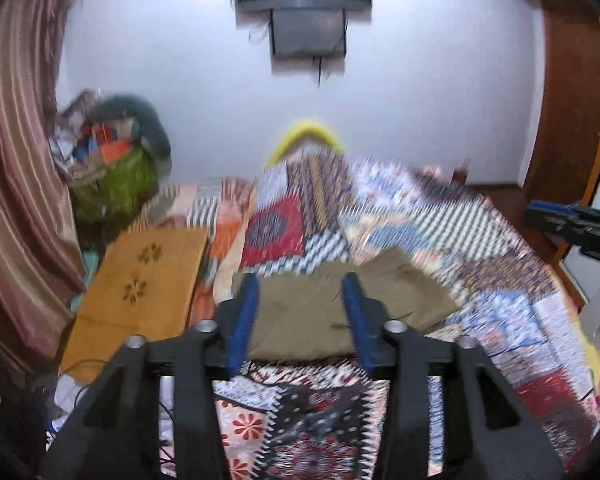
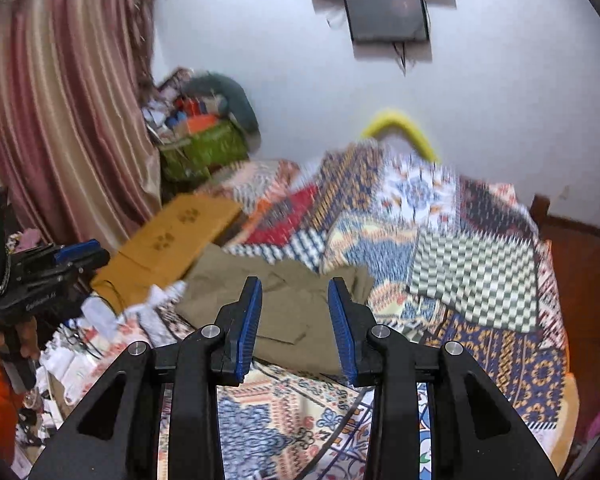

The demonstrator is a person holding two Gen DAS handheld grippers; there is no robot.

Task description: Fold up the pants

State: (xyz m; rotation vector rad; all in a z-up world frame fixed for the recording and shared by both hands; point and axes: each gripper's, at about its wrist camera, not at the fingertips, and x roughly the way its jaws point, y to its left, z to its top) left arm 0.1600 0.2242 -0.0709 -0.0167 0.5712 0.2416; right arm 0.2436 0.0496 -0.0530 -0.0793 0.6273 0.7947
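Bed (image 2: pixel 480 240) carried olive pants (image 2: pixel 284 300), already bundled compact, long axis crosswise to me. I held left gripper (image 1: pixel 302 280) and right gripper (image 2: pixel 294 284) above near edge, pants dead ahead, both spread wide, empty. Neither arm clearly nearer.

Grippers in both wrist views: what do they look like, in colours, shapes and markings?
The left gripper and right gripper match: black angular linkage frames with triangular cut-outs, round silver pivot pins, and blue ribbed pads lining the fingers. Seen from the side, the left one has a black body with a blue strip and small white lettering, too blurred to read.
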